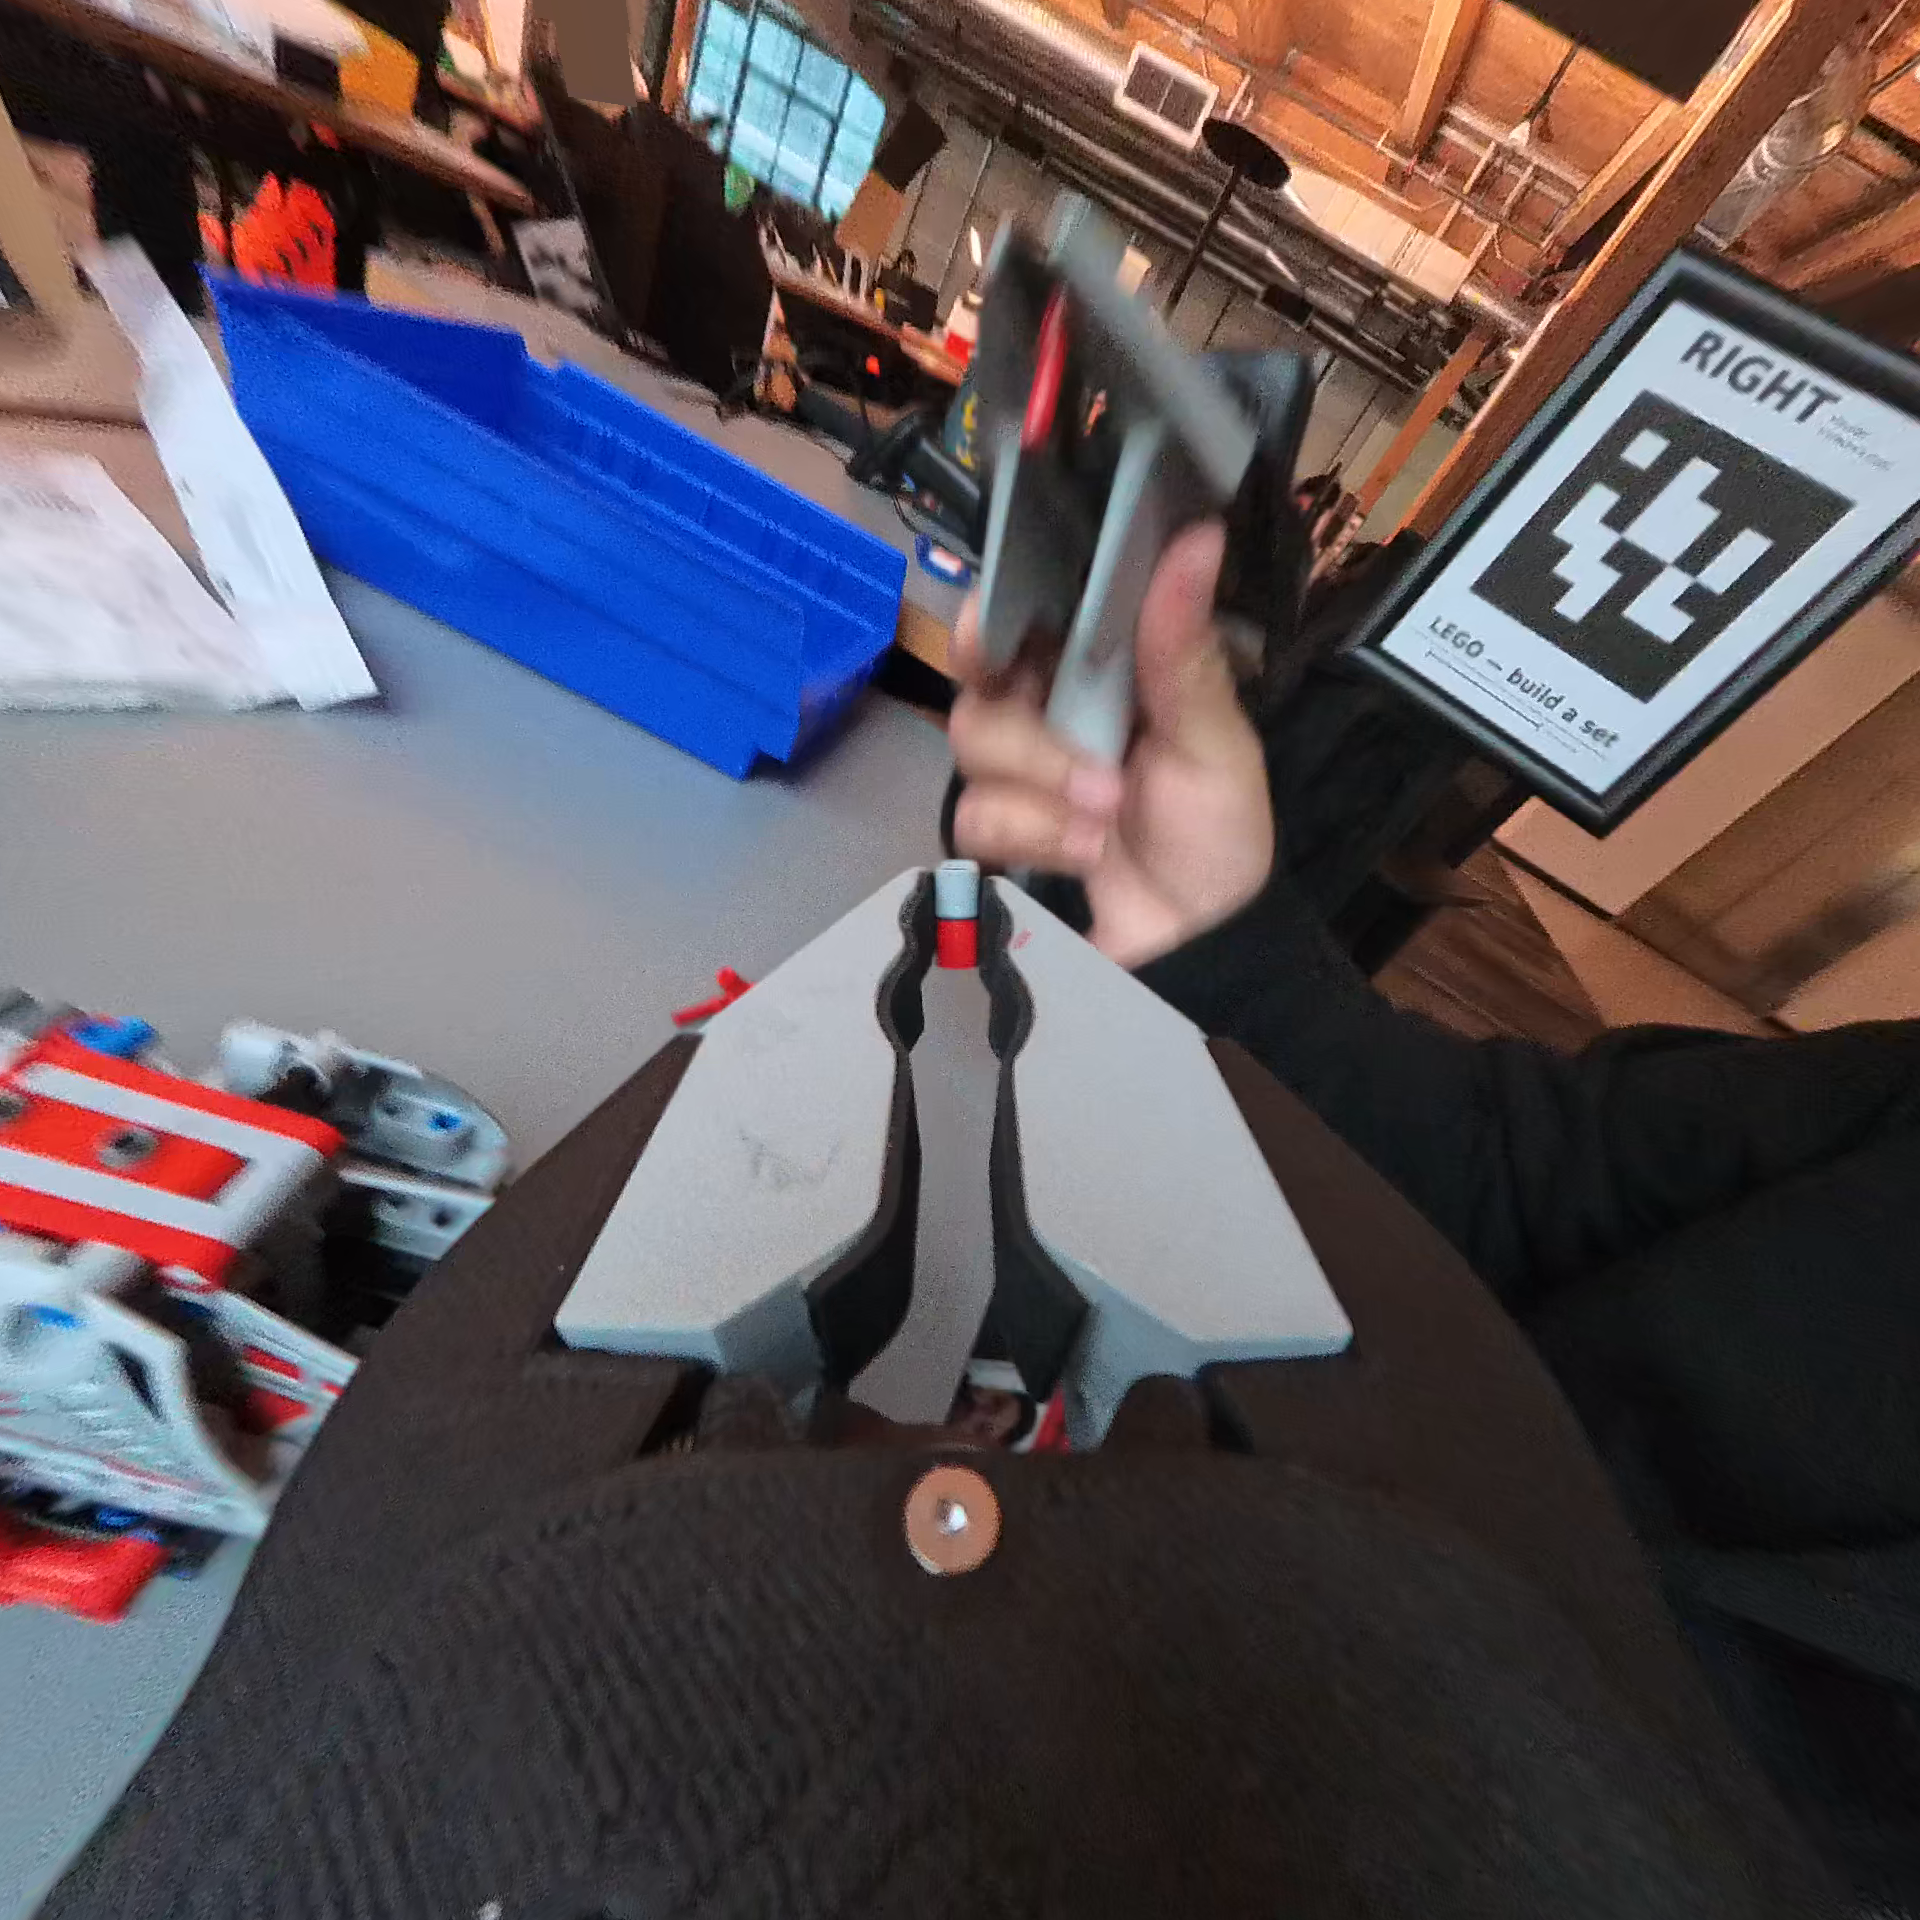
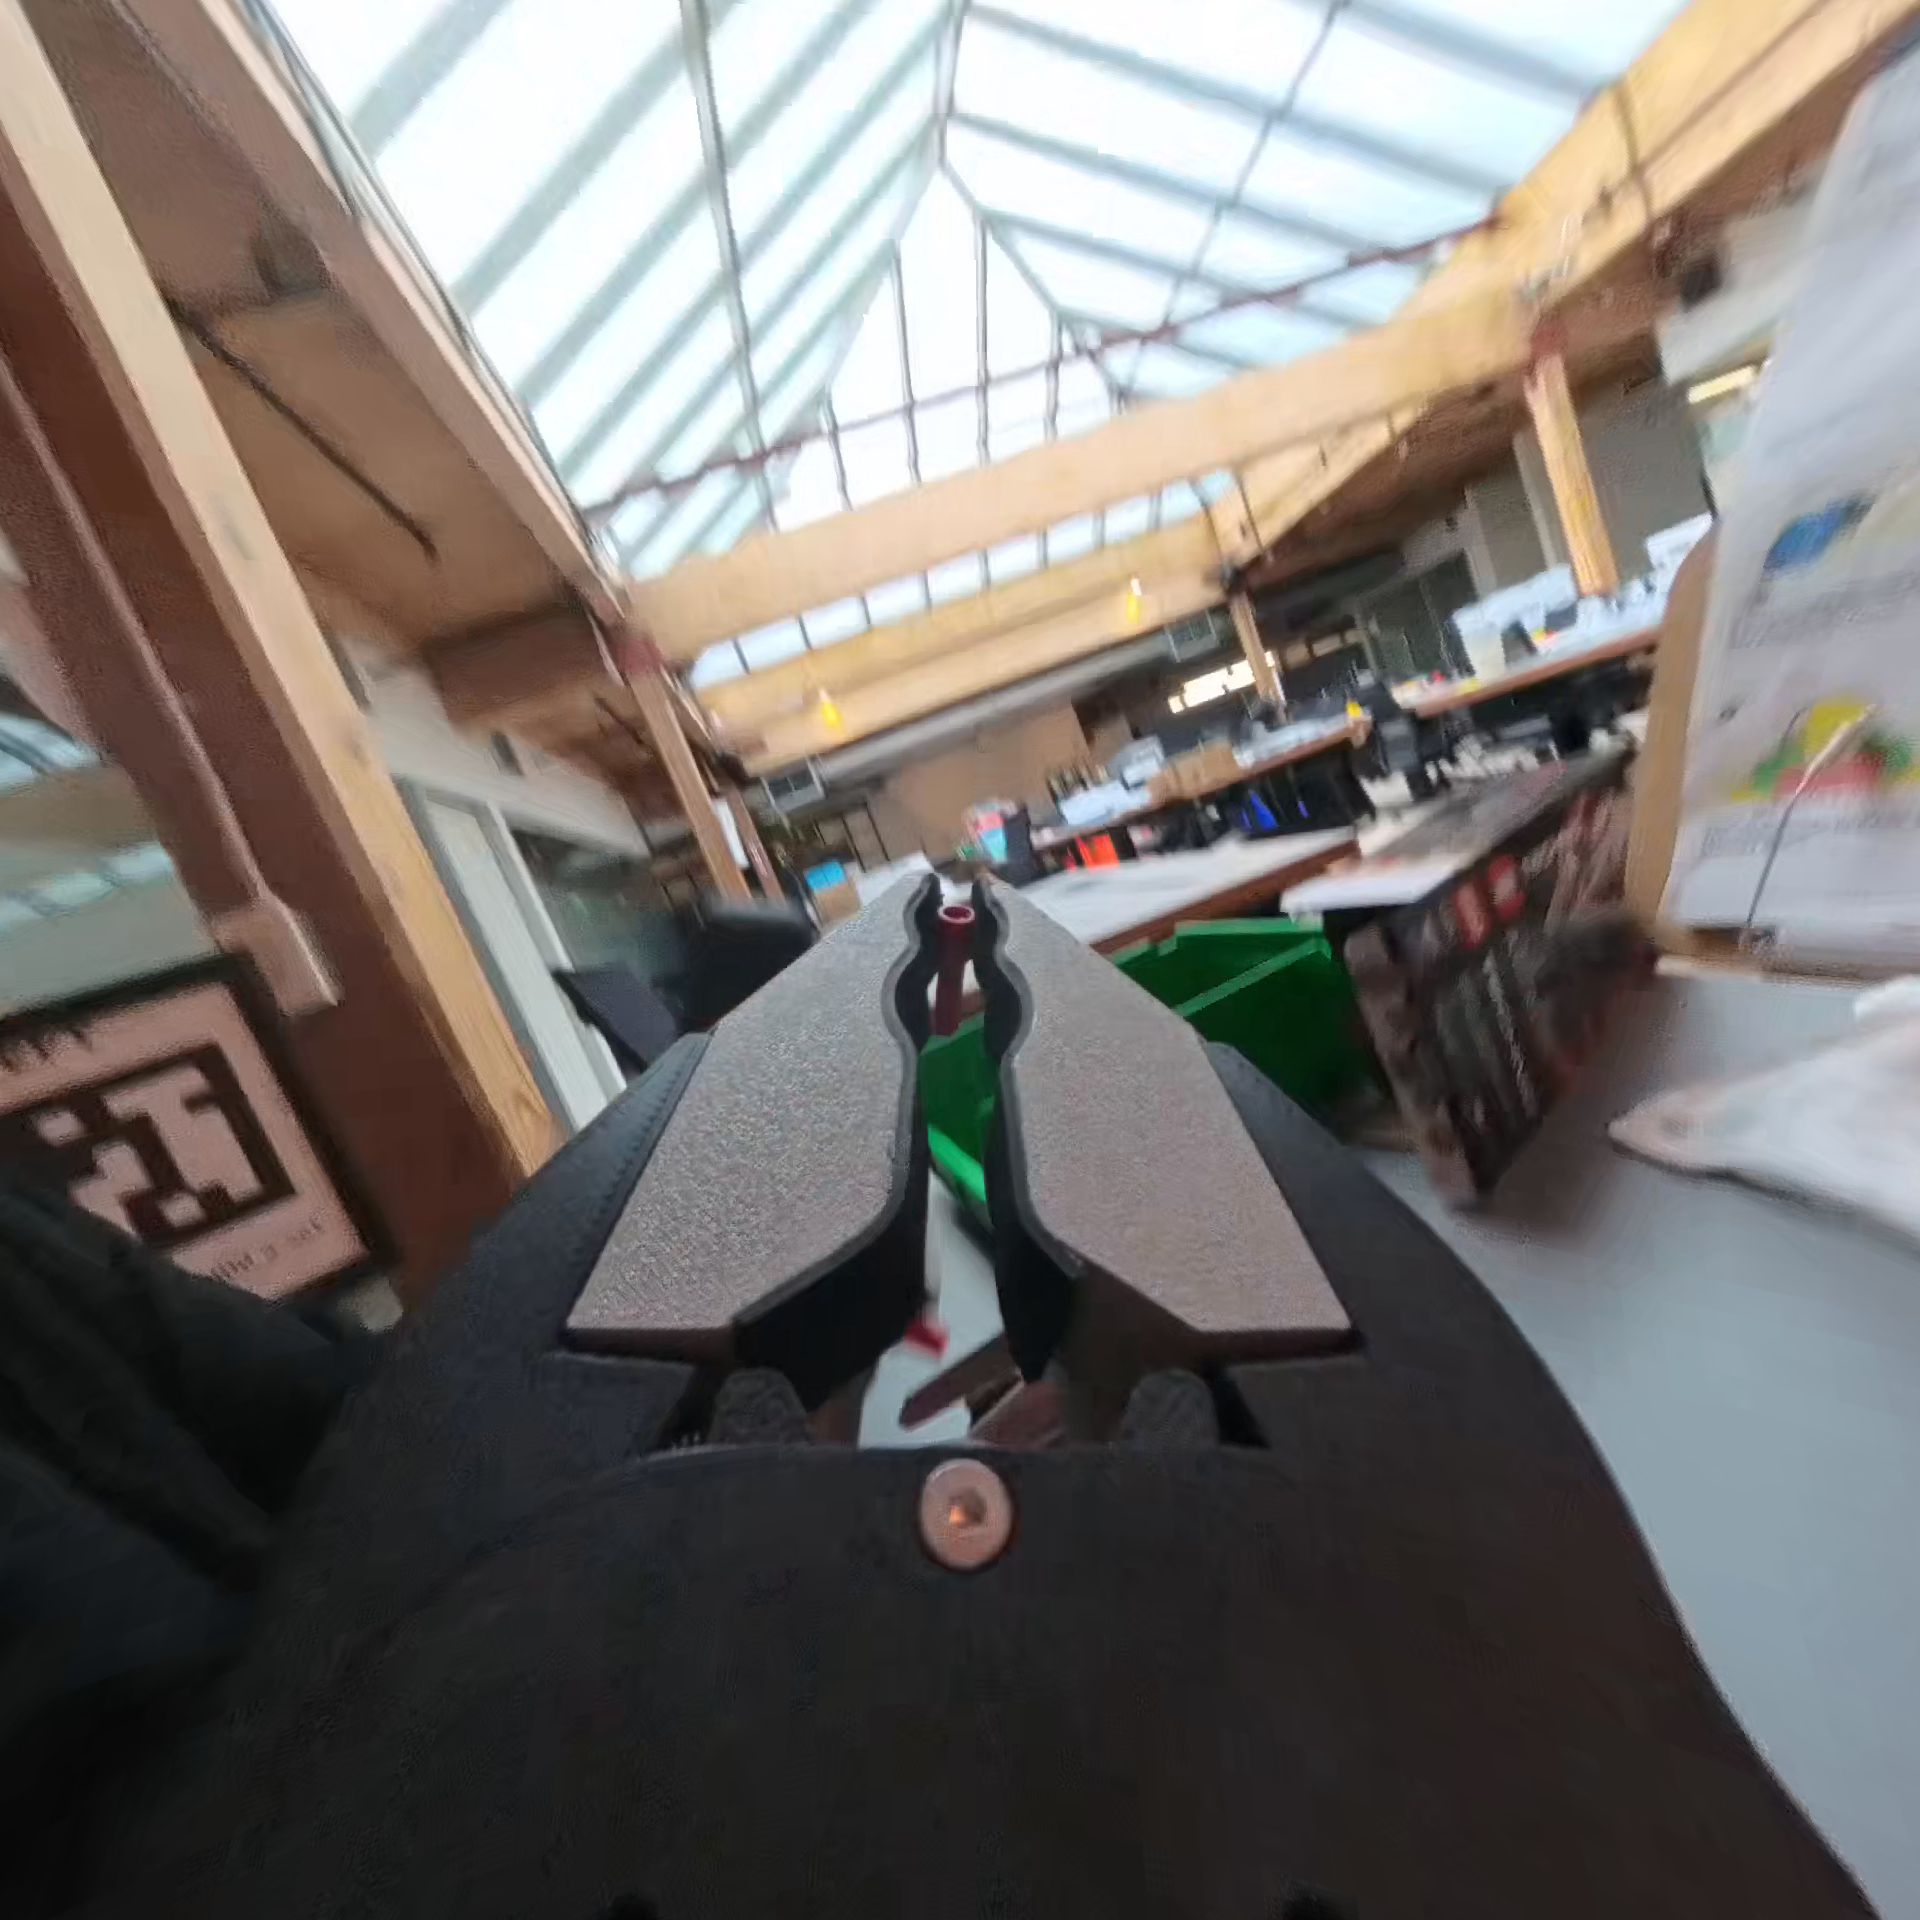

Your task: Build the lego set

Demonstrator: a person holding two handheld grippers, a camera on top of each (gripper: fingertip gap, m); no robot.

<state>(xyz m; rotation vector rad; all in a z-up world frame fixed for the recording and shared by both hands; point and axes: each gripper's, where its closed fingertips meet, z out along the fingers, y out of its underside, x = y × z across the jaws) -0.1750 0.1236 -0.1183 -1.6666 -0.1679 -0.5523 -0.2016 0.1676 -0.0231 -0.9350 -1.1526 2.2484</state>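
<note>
My left gripper (image 1: 956, 902) is shut on a small grey and red peg (image 1: 957, 914), held above the grey table (image 1: 468, 883). The red and white lego model (image 1: 177, 1226) lies at the left, blurred. My right gripper (image 2: 956, 902) is shut on a thin dark red tube piece (image 2: 952, 961) and points up toward the ceiling. In the left wrist view the right gripper (image 1: 1091, 447) shows raised in a person's hand (image 1: 1122, 769), blurred. A small red piece (image 1: 717, 995) lies on the table beside my left fingers.
A blue bin (image 1: 561, 520) lies on the table at the back, with white instruction sheets (image 1: 156, 540) to its left. A framed marker sign (image 1: 1683, 530) stands at the right. In the right wrist view a green bin (image 2: 1226, 987), a dark box (image 2: 1475, 987) and papers (image 2: 1787, 1122) sit ahead. The grippers' ends are close to 10 cm from one another.
</note>
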